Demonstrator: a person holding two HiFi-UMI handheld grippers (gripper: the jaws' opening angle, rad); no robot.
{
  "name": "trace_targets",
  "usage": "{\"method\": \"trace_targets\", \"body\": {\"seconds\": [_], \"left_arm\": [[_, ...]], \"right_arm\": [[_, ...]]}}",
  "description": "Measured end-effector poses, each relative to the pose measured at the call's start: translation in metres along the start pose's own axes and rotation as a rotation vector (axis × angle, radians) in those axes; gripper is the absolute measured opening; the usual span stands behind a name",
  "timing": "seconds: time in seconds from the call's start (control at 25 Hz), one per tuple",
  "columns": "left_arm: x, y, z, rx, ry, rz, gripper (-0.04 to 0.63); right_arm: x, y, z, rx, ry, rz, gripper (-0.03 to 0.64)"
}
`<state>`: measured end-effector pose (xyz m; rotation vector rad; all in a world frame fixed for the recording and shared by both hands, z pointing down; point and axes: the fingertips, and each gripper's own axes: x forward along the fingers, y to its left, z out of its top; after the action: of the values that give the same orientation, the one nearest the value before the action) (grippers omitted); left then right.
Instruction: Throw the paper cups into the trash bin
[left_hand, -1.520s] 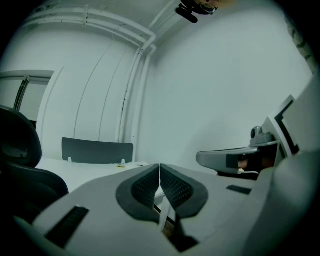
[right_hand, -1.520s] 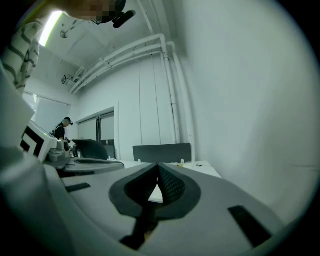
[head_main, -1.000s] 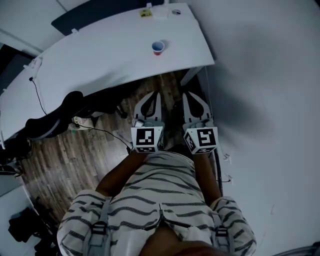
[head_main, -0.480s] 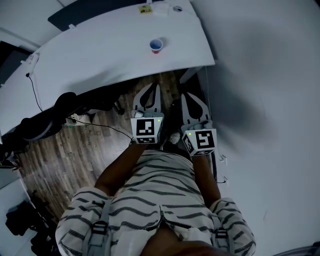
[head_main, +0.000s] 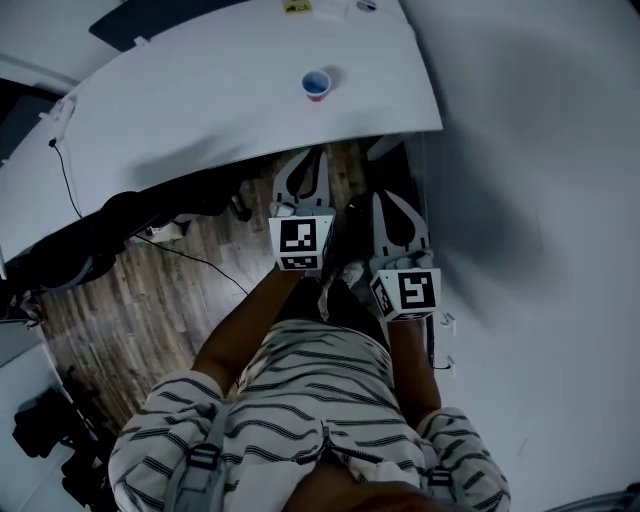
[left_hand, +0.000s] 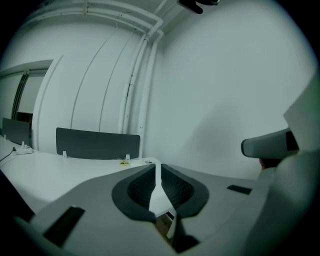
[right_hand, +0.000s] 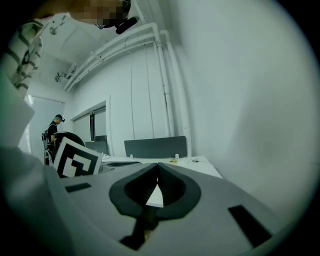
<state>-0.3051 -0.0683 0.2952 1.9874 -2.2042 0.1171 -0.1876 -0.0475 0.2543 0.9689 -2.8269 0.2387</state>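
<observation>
The left gripper (head_main: 312, 160) and the right gripper (head_main: 390, 200) are both shut tight, and nothing is held in them. The paper cup (head_main: 316, 84) is seen standing on the white desk (head_main: 200, 110), well ahead of the jaws and nearly in line with the left ones. The jaws should be opened wide first, put around the cup, then closed softly so it is not squashed. No trash bin is seen.

Ahead of the left gripper (head_main: 304, 165) we see a long white desk (head_main: 200, 100) with a dark divider panel (left_hand: 97, 143) at its far edge. Wood-plank floor (head_main: 110, 310) lies below both grippers. A plain white wall (head_main: 540, 150) runs just right of the right gripper (head_main: 397, 205), and white pipes (left_hand: 134, 80) climb the far wall.
</observation>
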Motion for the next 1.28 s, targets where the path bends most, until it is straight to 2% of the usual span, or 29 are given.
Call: {"method": "trace_targets", "body": {"seconds": [0.2,0.6,0.96,1.28], "left_arm": [[0.024,0.007,-0.017,-0.004,0.023,0.013,0.038],[0.062,0.027,-0.060,0.006,0.048,0.054,0.118],[0.092,0.046,-0.080,-0.001,0.042,0.077,0.181],[0.127,0.060,-0.110,0.003,0.075,0.096,0.231]], "right_arm": [[0.004,-0.011,-0.009,0.037,0.009,-0.006,0.017],[0.008,-0.011,-0.036,0.045,0.039,0.004,0.018],[0.010,-0.006,-0.057,0.058,0.058,0.003,0.018],[0.013,-0.008,-0.069,0.063,0.079,0.020,0.018]]}}
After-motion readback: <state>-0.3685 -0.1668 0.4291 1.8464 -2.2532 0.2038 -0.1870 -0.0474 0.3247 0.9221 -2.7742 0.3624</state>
